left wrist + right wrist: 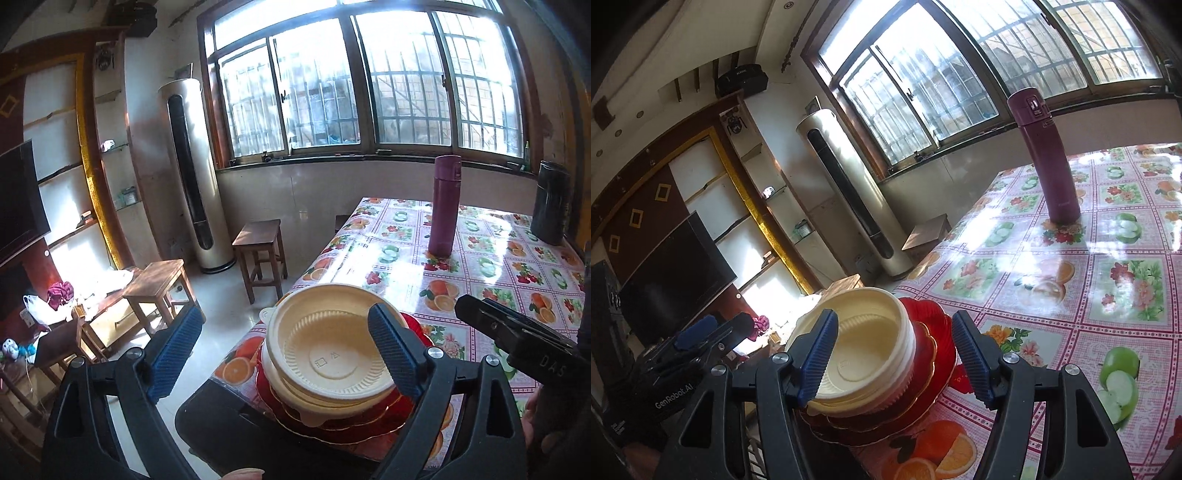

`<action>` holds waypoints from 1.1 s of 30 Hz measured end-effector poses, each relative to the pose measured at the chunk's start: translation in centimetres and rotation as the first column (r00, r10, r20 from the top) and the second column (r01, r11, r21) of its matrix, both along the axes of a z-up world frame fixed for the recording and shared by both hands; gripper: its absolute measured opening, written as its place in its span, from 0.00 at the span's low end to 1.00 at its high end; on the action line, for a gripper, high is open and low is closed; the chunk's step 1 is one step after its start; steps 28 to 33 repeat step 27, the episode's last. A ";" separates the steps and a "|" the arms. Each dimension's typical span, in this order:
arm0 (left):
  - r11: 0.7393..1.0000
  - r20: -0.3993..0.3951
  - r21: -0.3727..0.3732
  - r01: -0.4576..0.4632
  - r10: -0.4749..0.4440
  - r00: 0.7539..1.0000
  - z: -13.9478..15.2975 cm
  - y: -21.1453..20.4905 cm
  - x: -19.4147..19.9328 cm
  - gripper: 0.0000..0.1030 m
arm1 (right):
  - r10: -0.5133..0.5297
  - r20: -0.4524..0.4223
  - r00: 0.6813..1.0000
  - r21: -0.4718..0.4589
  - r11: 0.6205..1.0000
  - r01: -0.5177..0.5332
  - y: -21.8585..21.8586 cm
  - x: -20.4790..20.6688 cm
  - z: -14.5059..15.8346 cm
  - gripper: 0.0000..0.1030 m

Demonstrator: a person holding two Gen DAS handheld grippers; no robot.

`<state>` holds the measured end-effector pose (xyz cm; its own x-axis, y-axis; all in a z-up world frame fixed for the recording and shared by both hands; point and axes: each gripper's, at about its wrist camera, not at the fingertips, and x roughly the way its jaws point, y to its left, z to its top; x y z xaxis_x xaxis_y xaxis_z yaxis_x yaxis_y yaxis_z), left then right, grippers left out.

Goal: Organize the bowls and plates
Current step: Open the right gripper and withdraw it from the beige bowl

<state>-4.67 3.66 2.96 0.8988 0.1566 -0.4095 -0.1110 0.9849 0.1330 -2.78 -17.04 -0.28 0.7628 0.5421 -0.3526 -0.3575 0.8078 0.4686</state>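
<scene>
Nested cream bowls sit on a pile of red scalloped plates at the near-left corner of the table. My left gripper is open, its blue pads wide apart on either side of the bowls and touching nothing. In the right wrist view the same bowls and red plates lie just beyond my right gripper, which is also open and empty. The right gripper reaches in from the right side. The left gripper shows left of the stack.
A purple flask stands mid-table and a black canister at the far right. A dark flat object lies under the stack's near side. Beyond the table's left edge are wooden stools and a tower air conditioner.
</scene>
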 end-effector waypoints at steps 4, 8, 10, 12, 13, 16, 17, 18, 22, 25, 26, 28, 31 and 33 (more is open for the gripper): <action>0.999 0.014 0.032 -0.006 0.005 1.000 0.1 -1.3 -0.6 0.91 | -0.008 0.006 1.000 0.000 1.000 0.008 -0.6 -0.7 0.1 0.65; 1.000 -0.019 0.014 0.024 -0.024 1.000 -0.4 -2.3 -0.5 0.91 | -0.013 0.004 1.000 0.002 1.000 0.013 -1.0 -1.0 0.2 0.65; 0.999 -0.024 0.011 0.034 -0.034 0.999 -0.5 -2.7 -0.5 0.91 | -0.012 0.004 1.000 -0.002 1.000 0.012 -1.1 -1.1 0.1 0.65; 0.999 -0.027 0.008 0.038 -0.037 0.999 -0.6 -2.8 -0.5 0.91 | -0.008 0.003 1.000 -0.007 1.000 0.008 -1.1 -1.1 0.1 0.65; 0.999 -0.028 0.004 0.037 -0.037 0.999 -0.6 -2.8 -0.5 0.91 | -0.005 0.002 1.000 -0.009 1.000 0.005 -1.0 -1.1 0.0 0.65; 1.000 -0.026 0.000 0.026 -0.026 0.999 -0.6 -2.9 -0.7 0.91 | 0.004 0.003 1.000 -0.015 1.000 -0.004 -0.8 -1.2 0.0 0.65; 1.000 -0.028 -0.003 0.025 -0.025 0.999 -0.6 -2.8 -0.7 0.91 | 0.006 0.004 1.000 -0.019 1.000 -0.006 -0.7 -1.2 0.0 0.65; 1.000 -0.029 -0.006 0.021 -0.021 0.999 -0.6 -2.7 -0.6 0.91 | 0.008 0.003 1.000 -0.023 1.000 -0.008 -0.6 -1.2 0.0 0.65; 1.000 -0.029 -0.022 0.014 -0.015 0.999 -0.7 -2.4 -0.7 0.91 | 0.011 -0.002 1.000 -0.028 1.000 -0.011 -0.4 -1.0 -0.2 0.65; 0.999 -0.010 -0.033 0.015 -0.015 1.000 -0.5 -2.4 -1.0 0.91 | 0.008 -0.007 1.000 -0.029 1.000 -0.008 -0.4 -0.9 -0.3 0.65; 1.000 -0.003 -0.026 0.014 -0.014 1.000 -0.5 -2.5 -1.1 0.91 | 0.007 -0.007 1.000 -0.029 1.000 -0.008 -0.5 -0.8 -0.4 0.65; 1.000 0.001 -0.020 0.018 -0.018 1.000 -0.4 -2.6 -1.2 0.91 | 0.007 -0.008 1.000 -0.028 1.000 -0.007 -0.5 -0.8 -0.4 0.65; 1.000 0.001 -0.020 0.018 -0.018 1.000 -0.4 -2.6 -1.2 0.91 | 0.007 -0.008 1.000 -0.028 1.000 -0.007 -0.5 -0.8 -0.4 0.65; 1.000 0.001 -0.020 0.018 -0.018 1.000 -0.4 -2.6 -1.2 0.91 | 0.007 -0.008 1.000 -0.028 1.000 -0.007 -0.5 -0.8 -0.4 0.65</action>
